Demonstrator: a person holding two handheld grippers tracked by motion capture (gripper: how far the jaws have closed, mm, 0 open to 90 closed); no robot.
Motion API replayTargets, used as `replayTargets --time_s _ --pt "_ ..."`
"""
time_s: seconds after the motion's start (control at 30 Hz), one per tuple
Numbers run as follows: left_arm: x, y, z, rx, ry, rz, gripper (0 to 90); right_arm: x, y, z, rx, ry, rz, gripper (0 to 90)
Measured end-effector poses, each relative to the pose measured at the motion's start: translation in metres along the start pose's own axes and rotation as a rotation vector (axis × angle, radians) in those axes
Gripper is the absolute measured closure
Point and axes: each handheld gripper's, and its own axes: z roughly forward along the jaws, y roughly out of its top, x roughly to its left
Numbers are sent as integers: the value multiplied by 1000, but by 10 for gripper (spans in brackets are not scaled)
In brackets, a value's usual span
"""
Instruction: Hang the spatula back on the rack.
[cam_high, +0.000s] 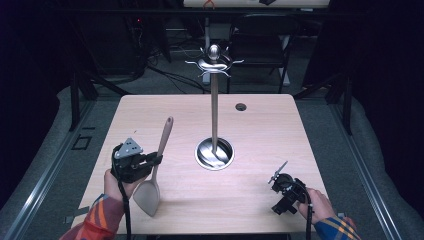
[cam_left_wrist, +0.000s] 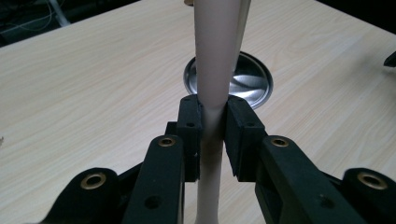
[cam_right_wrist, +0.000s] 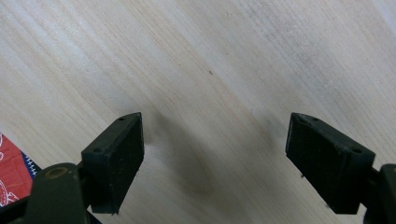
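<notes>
- The left gripper (cam_high: 159, 160) is clamped tight on the handle of a spatula (cam_high: 155, 172); in the left gripper view its two black pads (cam_left_wrist: 190, 122) press on either side of the pale, smooth, rounded shaft, with no gap showing.
- The right gripper (cam_high: 276, 176) has hold of nothing: in the right gripper view its jaws stand wide apart over bare wood, the ribbed-looking pads (cam_right_wrist: 116, 154) well apart from one another.
- No brand, label or lettering can be read on anything (a scrap of red patterned cloth (cam_right_wrist: 11, 172) shows at the lower left corner of the right gripper view, but it bears no words).
- The spatula is a matte beige-taupe, one colour throughout. Its broad flat blade lies toward the near left edge of the table (cam_high: 150, 115), and its long handle slants up and away, ending in a rounded tip.
- The table top is light wood-grain laminate with rounded corners and a small dark round hole (cam_high: 241, 107) near its far edge.
- A utensil stand (cam_high: 214, 100) sits at mid-table, just right of the spatula: a shiny round metal dish for a base, a slim upright post, a ring of curled metal hooks and a ball knob on top.
- Both gripper bodies are black plastic with brass-coloured rivets; the left one carries a grey three-cornered plate.
- The person's sleeves (cam_high: 97, 220) are plaid, orange and blue.
</notes>
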Motion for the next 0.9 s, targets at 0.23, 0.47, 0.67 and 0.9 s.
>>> replayTargets --time_s 0.23,0.47,0.67,0.9 --pt "-1 12 -4 -52 -1 6 772 -2 -1 1 0 1 15 190" --pt "-3 21 -2 -67 -7 17 772 -3 -1 0 -14 1 20 190" --pt "-6 28 0 -77 -16 33 772 -2 -1 -1 -11 -16 23 188" --pt "-11 40 2 -100 -29 53 772 -3 -1 0 -17 -14 33 188"
